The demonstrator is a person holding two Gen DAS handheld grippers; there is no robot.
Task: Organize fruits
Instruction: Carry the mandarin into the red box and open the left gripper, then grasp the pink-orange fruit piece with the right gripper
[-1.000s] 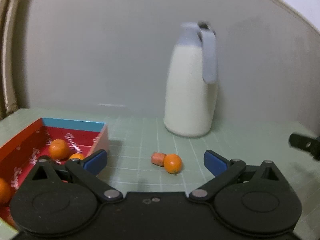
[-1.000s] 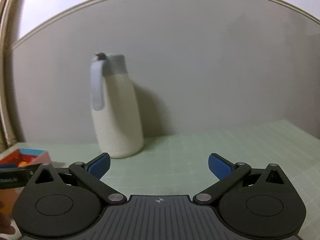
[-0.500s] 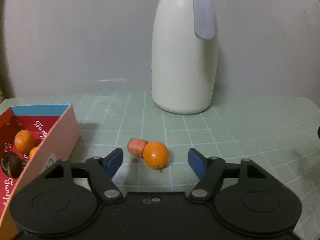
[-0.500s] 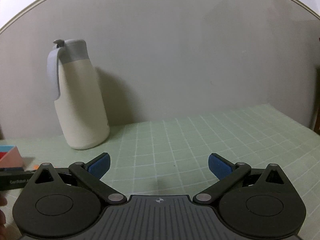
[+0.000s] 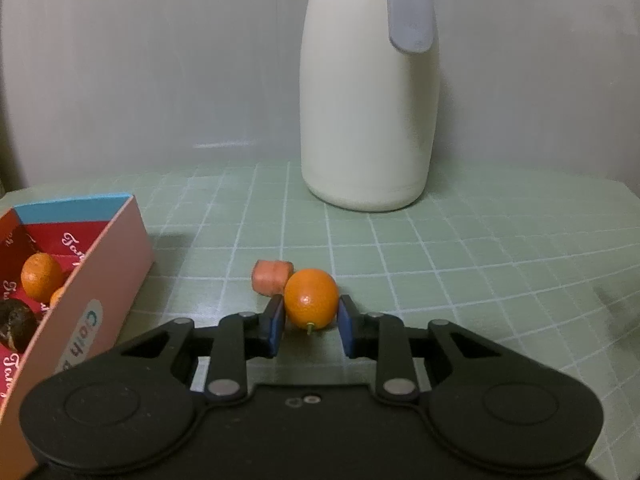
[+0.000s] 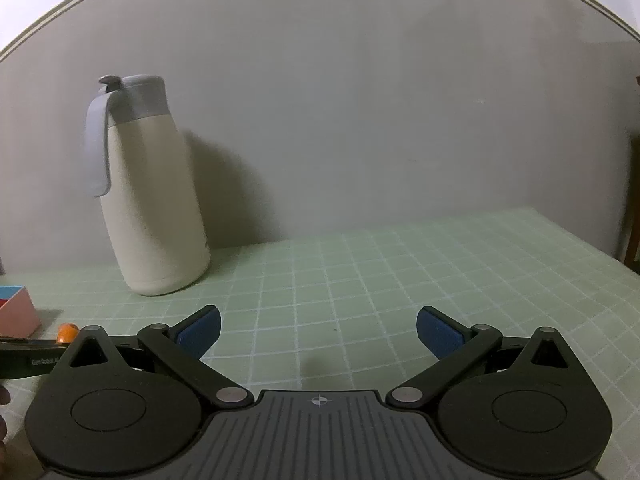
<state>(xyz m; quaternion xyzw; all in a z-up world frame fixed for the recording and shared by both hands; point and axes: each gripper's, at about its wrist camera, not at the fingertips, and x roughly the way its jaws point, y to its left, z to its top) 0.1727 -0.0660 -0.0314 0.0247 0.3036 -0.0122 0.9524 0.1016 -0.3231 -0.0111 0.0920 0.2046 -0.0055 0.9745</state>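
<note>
In the left wrist view my left gripper (image 5: 311,320) is shut on a small round orange (image 5: 311,297) that rests on the green grid mat, its stem toward the camera. A short orange-pink piece (image 5: 271,277) lies touching the orange just behind it on the left. The red and pink box (image 5: 108,268) stands at the left with oranges (image 5: 40,276) and a dark round thing (image 5: 16,326) inside. My right gripper (image 6: 319,330) is open and empty above the mat. The orange (image 6: 67,331) and the left gripper's side show at its far left.
A tall cream jug with a grey lid and handle (image 5: 368,92) stands near the wall behind the fruit; it also shows in the right wrist view (image 6: 150,196). The green mat (image 6: 400,272) spreads to the right. A grey wall closes the back.
My left gripper moved forward and lower to the loose orange and its jaws closed from wide open onto it. The right gripper swung a little to the right and stayed open.
</note>
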